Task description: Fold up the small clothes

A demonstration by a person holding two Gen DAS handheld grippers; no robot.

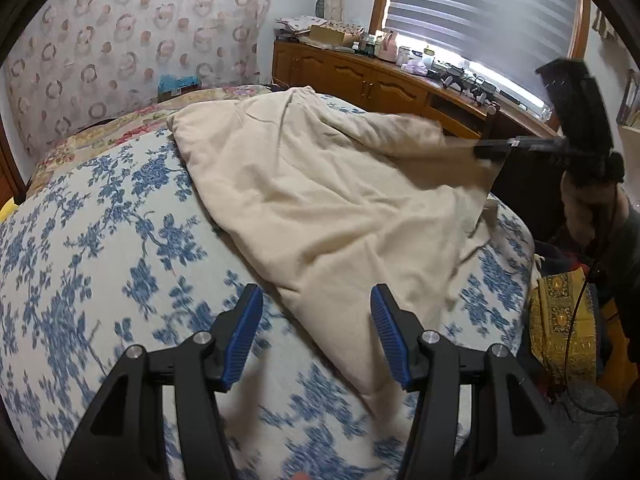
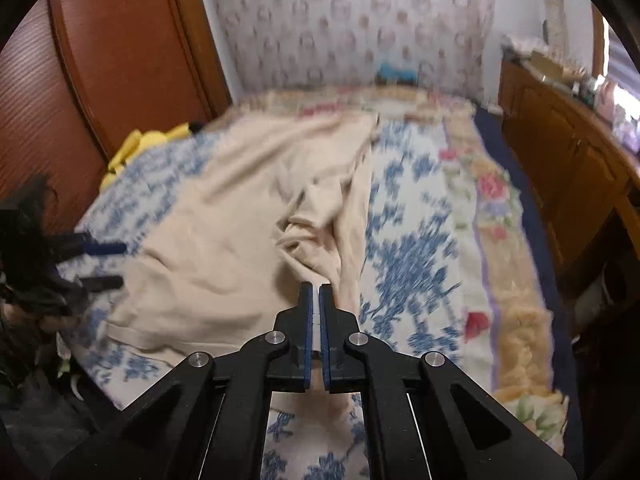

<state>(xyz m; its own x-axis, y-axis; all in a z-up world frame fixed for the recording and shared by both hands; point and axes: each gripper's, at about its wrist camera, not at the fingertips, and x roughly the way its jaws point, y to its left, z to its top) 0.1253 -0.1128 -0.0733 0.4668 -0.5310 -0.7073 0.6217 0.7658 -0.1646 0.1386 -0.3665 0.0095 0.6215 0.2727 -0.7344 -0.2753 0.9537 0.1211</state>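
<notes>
A cream garment [image 1: 320,200] lies spread on the blue floral bedspread [image 1: 100,240]. My left gripper [image 1: 316,304] is open and empty, its blue pads just above the garment's near corner. My right gripper [image 2: 317,292] is shut on a bunched edge of the cream garment [image 2: 224,232] and lifts it off the bed. The right gripper also shows in the left wrist view [image 1: 486,150], pinching the raised cloth at the far right. The left gripper also shows in the right wrist view [image 2: 104,264], open beside the garment's left edge.
The blue floral bedspread [image 2: 412,248] covers the bed. A wooden dresser [image 1: 360,76] with clutter stands under the window. A wooden headboard [image 2: 120,60] and a yellow toy [image 2: 136,148] are on the left. A yellow patterned cloth [image 1: 560,320] lies off the bed's right edge.
</notes>
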